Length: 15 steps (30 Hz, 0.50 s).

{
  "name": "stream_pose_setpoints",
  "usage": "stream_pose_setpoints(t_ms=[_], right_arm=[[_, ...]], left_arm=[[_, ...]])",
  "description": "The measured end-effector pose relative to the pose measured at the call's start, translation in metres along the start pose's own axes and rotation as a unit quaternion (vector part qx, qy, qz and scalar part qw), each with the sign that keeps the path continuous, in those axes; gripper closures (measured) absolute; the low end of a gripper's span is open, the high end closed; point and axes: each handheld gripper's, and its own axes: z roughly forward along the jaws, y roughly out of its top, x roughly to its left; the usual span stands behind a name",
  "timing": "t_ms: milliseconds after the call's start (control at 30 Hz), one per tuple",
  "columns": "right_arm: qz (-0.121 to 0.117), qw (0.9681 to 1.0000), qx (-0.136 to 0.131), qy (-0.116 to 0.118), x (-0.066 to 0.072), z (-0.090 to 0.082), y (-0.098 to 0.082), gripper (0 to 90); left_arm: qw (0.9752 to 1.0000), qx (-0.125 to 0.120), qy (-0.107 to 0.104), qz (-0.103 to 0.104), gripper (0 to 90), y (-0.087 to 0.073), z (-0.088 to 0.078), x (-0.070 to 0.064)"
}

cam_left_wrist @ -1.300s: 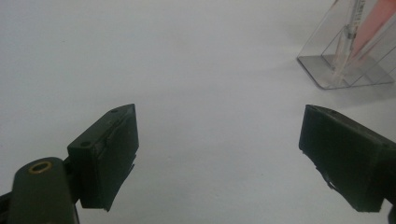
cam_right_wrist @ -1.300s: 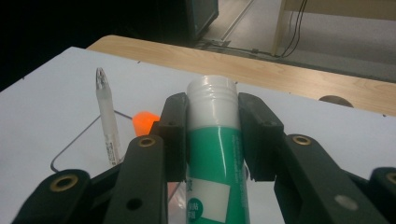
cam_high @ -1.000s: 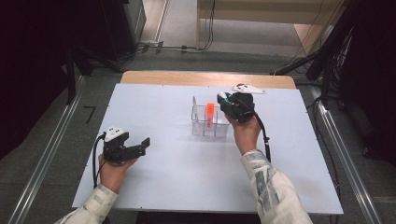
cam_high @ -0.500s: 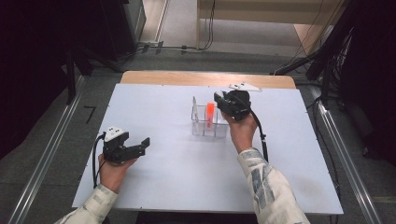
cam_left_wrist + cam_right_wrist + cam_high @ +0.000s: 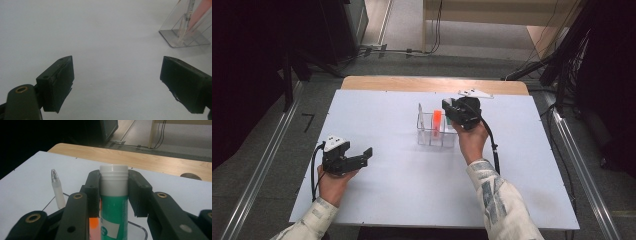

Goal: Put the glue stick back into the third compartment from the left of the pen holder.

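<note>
Right gripper is clamped on the green glue stick with a white cap, upright in the clear plastic organizer mid-table. I'd keep it vertical so it clears the divider walls. Left gripper rests open.

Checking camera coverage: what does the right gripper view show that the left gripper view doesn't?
Right gripper view: the right gripper shut on the white cap of a green-bodied glue stick, with a wooden table edge behind.

Left gripper view: the left gripper, jaws wide apart over bare surface, nothing between them.

Both: the white tabletop, the clear plastic rack and its slim translucent tube with a clear pointed cap.
</note>
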Motion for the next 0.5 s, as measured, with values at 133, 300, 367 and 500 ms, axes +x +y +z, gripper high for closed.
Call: stream_pose_setpoints(t_ms=[133, 300, 367, 500], right_arm=[[0.004, 1.0, 0.0, 0.001, -0.001, -0.002, -0.002, 62.0], [0.004, 1.0, -0.002, 0.005, -0.004, -0.006, -0.009, 62.1], [0.004, 1.0, -0.002, 0.005, -0.005, -0.008, -0.012, 61.9], [0.004, 0.9999, -0.002, 0.013, -0.005, -0.013, -0.018, 61.9]], left_arm=[[1.0, 0.0, 0.001, 0.0, 12.5, 0.0, 0.0, 0.0], [1.0, 0.0, 0.001, -0.001, 12.5, 0.0, 0.0, 0.0], [1.0, 0.001, 0.0, 0.0, 12.5, 0.0, 0.0, 0.0], [1.0, 0.002, 0.0, 0.0, 12.5, 0.0, 0.001, 0.0]])
